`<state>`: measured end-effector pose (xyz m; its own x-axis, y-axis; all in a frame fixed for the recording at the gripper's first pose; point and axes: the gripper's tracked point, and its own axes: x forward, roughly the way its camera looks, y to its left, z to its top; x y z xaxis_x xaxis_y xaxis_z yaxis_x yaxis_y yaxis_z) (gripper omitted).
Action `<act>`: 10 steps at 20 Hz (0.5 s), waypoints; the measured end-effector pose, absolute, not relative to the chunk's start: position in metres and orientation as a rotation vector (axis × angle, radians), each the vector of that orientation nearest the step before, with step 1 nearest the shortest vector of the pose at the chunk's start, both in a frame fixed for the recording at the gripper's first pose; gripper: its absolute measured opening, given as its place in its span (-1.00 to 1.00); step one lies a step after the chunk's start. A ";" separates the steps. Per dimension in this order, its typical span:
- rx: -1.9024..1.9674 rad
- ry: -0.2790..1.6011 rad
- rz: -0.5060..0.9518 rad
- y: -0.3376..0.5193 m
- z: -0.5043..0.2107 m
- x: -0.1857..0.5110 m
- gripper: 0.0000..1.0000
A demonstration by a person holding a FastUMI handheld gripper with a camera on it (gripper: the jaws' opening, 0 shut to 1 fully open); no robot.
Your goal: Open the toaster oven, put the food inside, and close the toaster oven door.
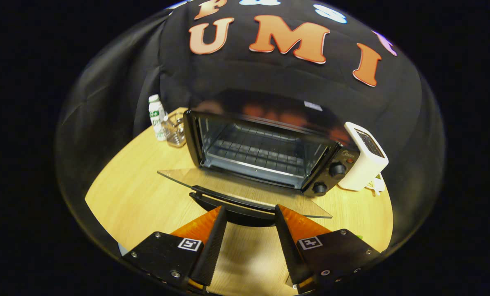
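The black toaster oven (265,144) sits on the light wooden desk (138,197) with its glass door (245,191) folded down flat, its dark handle (232,207) just ahead of the fingertips and the bare wire rack (257,154) showing inside. The gripper (249,213) hovers with its fingers spread apart, holding nothing. A white pop-up toaster (366,156) stands just beside the oven's knobs, and a small white bottle (156,117) and a clear glass jar (175,131) stand near its other side.

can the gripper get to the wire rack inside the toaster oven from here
Probably yes: the glass door lies folded down flat, the wire rack sits bare beyond it, and the open gripper holds nothing, its fingertips at the door's handle.
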<state>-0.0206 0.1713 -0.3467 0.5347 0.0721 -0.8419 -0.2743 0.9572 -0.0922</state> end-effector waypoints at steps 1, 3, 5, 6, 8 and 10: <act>-0.196 1.029 0.233 0.173 -0.350 -0.023 0.42; -0.103 1.115 0.272 0.178 -0.355 -0.025 0.42; -0.060 1.147 0.283 0.175 -0.375 -0.025 0.38; -0.046 1.167 0.291 0.179 -0.386 -0.034 0.34; -0.031 1.225 0.296 0.178 -0.399 -0.045 0.31; -0.021 1.279 0.289 0.172 -0.412 -0.054 0.30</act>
<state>-0.0537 0.1717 -0.4122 0.2565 0.2013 -0.9454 -0.2242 0.9638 0.1444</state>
